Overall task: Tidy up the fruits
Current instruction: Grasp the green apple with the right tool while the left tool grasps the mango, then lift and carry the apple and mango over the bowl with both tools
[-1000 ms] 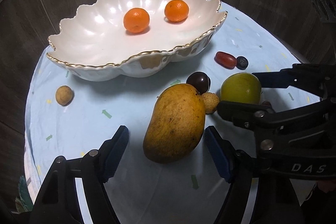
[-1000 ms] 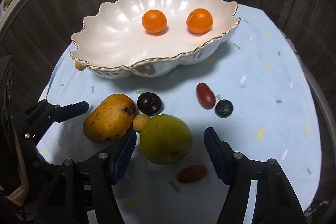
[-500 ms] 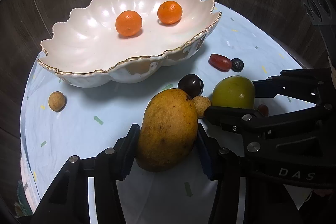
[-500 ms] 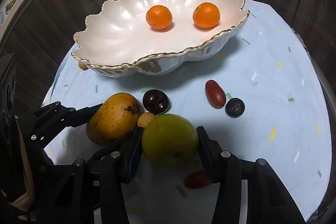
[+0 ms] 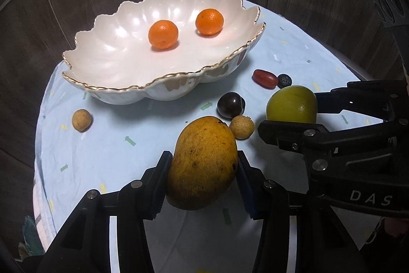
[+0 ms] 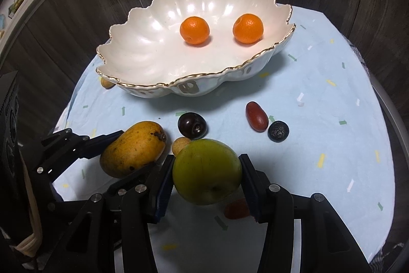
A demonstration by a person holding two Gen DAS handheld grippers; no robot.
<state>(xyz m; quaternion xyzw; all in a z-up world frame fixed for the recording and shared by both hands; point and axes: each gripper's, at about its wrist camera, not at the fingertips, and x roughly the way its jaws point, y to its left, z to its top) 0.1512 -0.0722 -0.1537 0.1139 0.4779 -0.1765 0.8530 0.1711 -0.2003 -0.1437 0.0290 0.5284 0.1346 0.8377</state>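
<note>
The round table (image 5: 107, 160) wore a pale blue cloth flecked with small coloured marks. On it sat a scalloped white bowl (image 5: 122, 60) with a gilt rim. In front of the bowl lay a dark plum (image 6: 192, 125), a red oblong fruit (image 6: 256, 116) touching a dark berry (image 6: 278, 131), and two small tan fruits, one (image 5: 81, 120) off by itself, one (image 5: 241, 127) beside the mango (image 5: 203, 165). Whether the mango and the green fruit (image 6: 207, 172) rested on the cloth, I couldn't tell.

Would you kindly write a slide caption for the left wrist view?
Left hand-held gripper closing on a mango, beside a scalloped bowl holding two oranges.
</note>
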